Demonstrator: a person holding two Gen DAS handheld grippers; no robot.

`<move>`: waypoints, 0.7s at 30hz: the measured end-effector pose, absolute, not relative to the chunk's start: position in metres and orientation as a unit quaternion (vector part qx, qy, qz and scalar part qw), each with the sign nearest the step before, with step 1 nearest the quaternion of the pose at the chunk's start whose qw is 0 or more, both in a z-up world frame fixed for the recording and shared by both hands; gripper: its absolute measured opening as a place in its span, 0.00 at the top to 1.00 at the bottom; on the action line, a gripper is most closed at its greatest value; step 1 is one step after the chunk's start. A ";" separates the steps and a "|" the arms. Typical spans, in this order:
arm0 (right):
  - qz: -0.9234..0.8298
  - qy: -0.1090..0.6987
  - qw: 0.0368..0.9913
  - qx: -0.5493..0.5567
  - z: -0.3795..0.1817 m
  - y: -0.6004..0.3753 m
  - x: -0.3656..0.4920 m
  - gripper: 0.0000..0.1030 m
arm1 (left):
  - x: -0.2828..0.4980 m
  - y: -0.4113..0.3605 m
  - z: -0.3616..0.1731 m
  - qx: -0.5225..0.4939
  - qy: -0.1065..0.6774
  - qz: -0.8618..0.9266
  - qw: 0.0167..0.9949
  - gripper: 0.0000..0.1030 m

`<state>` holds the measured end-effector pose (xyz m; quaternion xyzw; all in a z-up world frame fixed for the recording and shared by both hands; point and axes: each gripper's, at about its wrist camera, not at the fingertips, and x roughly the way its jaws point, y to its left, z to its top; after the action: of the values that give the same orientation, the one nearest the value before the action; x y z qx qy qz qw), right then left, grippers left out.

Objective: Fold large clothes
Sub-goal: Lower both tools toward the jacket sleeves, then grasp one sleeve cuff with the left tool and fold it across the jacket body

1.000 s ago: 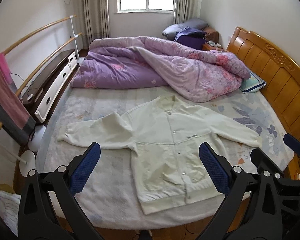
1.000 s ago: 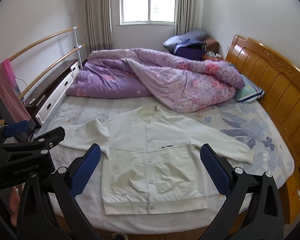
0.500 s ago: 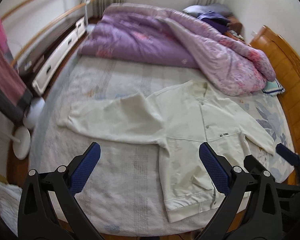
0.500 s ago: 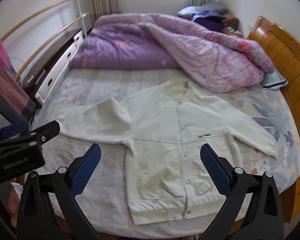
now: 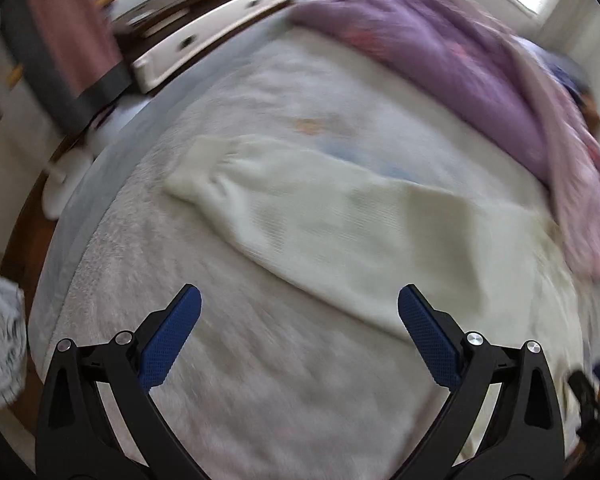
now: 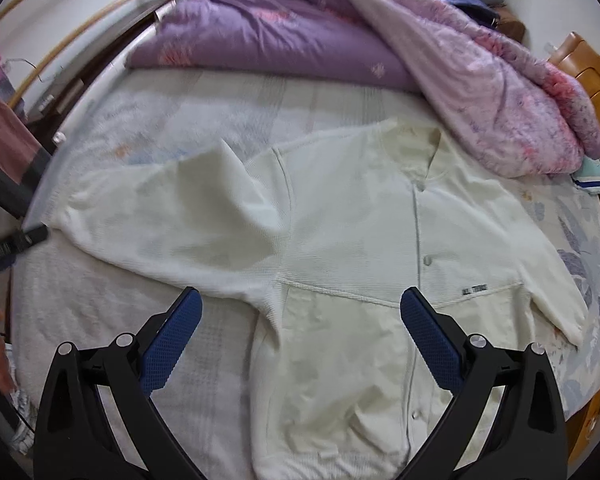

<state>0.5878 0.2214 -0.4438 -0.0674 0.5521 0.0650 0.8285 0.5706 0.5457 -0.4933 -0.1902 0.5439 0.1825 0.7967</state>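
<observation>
The bed (image 6: 204, 120) carries a cream jacket (image 6: 360, 248) spread flat and buttoned, with a purple quilt (image 6: 300, 36) heaped behind its collar. Since a second ago I have swung my left gripper (image 5: 299, 320) off the whole garment and down over the outstretched sleeve (image 5: 300, 216); its view is now blurred with motion. My right gripper (image 6: 301, 322) has closed in above the armpit seam. Both are spread and empty. I judge the sleeve fold is about to begin.

Bedroom w/ wooden headboard (image 6: 596, 80) at right, white drawer unit (image 5: 212, 24) along left wall
</observation>
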 end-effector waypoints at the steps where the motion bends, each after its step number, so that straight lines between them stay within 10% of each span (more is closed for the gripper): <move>1: 0.065 0.557 0.826 -0.064 -0.457 0.220 0.594 0.07 | 0.575 0.556 -0.503 -0.196 0.544 0.192 0.793 0.05; 11: 0.060 0.575 0.815 -0.039 -0.531 0.197 0.629 0.09 | 0.608 0.651 -0.596 -0.294 0.509 0.282 0.758 0.06; 18: 0.090 0.604 0.792 0.010 -0.564 0.181 0.645 0.66 | 0.602 0.678 -0.616 -0.364 0.483 0.275 0.747 0.74; 21: 0.125 0.609 0.782 0.037 -0.572 0.186 0.649 0.83 | 0.579 0.684 -0.594 -0.383 0.460 0.268 0.755 0.82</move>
<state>0.6491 0.1864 -0.5722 0.0365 0.6092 0.1252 0.7822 0.5791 0.6845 -0.5939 -0.3829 0.4604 0.2682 0.7547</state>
